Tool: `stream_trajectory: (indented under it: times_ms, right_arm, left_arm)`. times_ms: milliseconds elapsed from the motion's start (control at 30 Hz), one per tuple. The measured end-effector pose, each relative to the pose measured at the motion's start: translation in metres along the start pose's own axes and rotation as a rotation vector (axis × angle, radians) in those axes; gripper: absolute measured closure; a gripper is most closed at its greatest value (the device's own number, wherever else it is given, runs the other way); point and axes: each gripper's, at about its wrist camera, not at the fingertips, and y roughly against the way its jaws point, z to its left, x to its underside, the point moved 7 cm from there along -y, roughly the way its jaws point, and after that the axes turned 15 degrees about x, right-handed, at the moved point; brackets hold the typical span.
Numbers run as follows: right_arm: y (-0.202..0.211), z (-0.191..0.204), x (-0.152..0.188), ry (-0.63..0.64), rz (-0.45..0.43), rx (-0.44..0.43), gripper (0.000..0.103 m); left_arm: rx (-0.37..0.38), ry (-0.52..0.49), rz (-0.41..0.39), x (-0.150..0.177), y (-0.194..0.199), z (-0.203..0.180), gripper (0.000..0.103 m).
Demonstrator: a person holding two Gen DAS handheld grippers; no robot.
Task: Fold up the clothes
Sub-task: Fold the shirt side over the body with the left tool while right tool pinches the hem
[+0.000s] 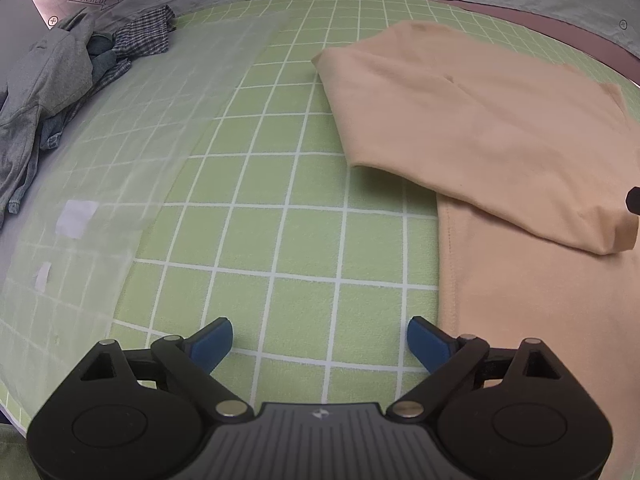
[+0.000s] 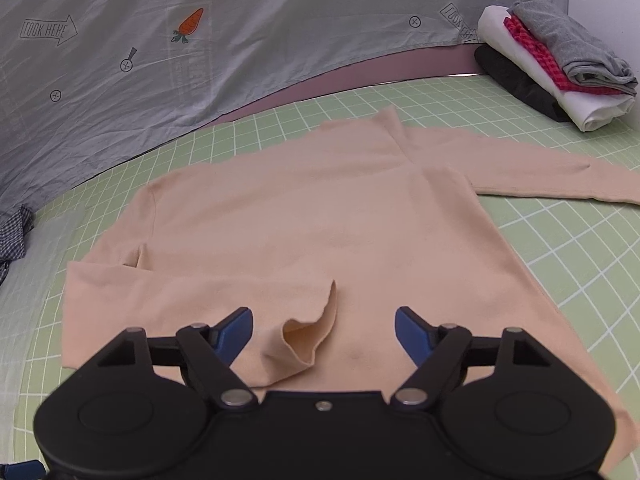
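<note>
A big green mat with white squares [image 1: 280, 240] covers the table. A gray sheet [image 2: 200, 60] with little carrots and arrows printed on it hangs along the back. There are no boxes or baskets, only piles of clothes.

The peach sweater [image 2: 320, 216] lies flat on the mat, spread out in the middle. One long sleeve [image 2: 540, 176] sticks straight out to the side. The other sleeve [image 2: 188, 292] is folded across the front of the sweater, and its cuff [image 2: 308, 336] curls up a bit so you can see inside.

A messy heap of gray and checked clothes [image 1: 60, 80] sits at the far corner of the mat. On the other far corner is a neat stack of folded clothes [image 2: 560, 68]: black at the bottom, then white, pink, and gray on top.

The right gripper [image 2: 324, 332] hangs just above the cuff with its blue fingers spread wide, holding nothing. The left gripper [image 1: 320, 340] is over bare mat beside the sweater's edge, also spread wide with nothing in it.
</note>
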Motion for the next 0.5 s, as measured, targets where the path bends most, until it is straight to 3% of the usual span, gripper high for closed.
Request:
stream_trajectory:
  times_ms: [100,300,367,500]
  right_arm:
    - [-0.012,0.002,0.006,0.006,0.048,0.000,0.028]
    - [-0.023,0.006,0.017,0.037,0.092,-0.038,0.055]
    - [-0.022,0.008,0.017,0.065,0.086,-0.057,0.075]
    - [-0.022,0.010,0.016,0.114,0.083,-0.094,0.098]
  left_arm:
    - [-0.003,0.002,0.002,-0.001,-0.001,0.000,0.007]
    - [-0.014,0.005,0.006,0.000,-0.002,0.001,0.004]
    - [-0.022,0.005,0.011,-0.001,-0.002,0.001,0.003]
    - [-0.040,0.012,0.021,-0.001,-0.002,0.001,0.003]
